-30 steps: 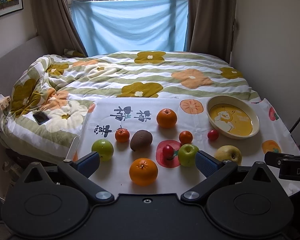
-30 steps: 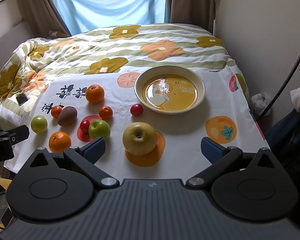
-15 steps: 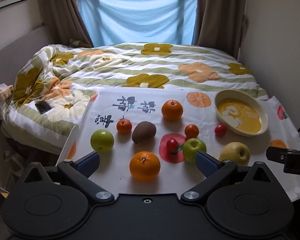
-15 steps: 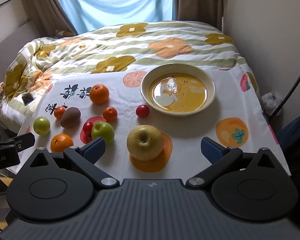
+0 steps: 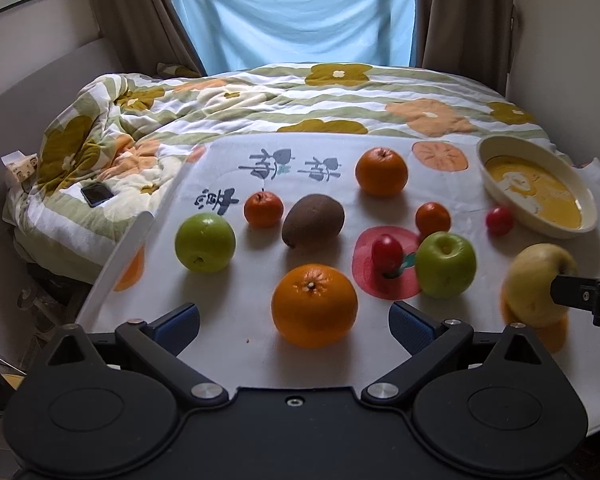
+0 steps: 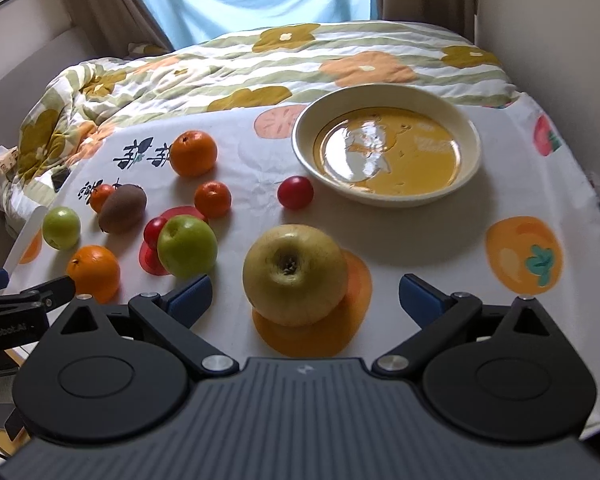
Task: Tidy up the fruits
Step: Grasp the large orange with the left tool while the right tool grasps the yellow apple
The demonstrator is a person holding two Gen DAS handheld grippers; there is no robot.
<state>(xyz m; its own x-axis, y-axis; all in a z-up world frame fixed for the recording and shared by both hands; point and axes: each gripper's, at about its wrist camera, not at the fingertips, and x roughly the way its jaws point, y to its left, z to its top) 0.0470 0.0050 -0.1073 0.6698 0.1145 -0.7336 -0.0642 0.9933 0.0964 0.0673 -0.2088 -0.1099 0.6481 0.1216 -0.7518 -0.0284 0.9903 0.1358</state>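
Fruits laid out on a printed cloth [image 6: 440, 248], with both hand-held grippers spread wide and empty.

Nearest, the left gripper [image 5: 294, 318] brackets a large orange [image 5: 314, 305] without touching it; the right gripper [image 6: 305, 294] likewise stands apart around a yellow apple [image 6: 295, 274]; further off lie a green apple [image 6: 187, 250] touching a small red fruit [image 6: 153, 230], and at far left a second green apple [image 5: 205, 242]; beyond these, a kiwi [image 5: 313, 220] sits between two small tangerines [image 5: 263, 208] [image 5: 433, 218]; a red tomato [image 6: 295, 191] rests just beside the empty yellow bowl [image 6: 470, 160] at right; farthest, another orange [image 6: 193, 153]; a floral quilt [image 6: 260, 64] lies behind.
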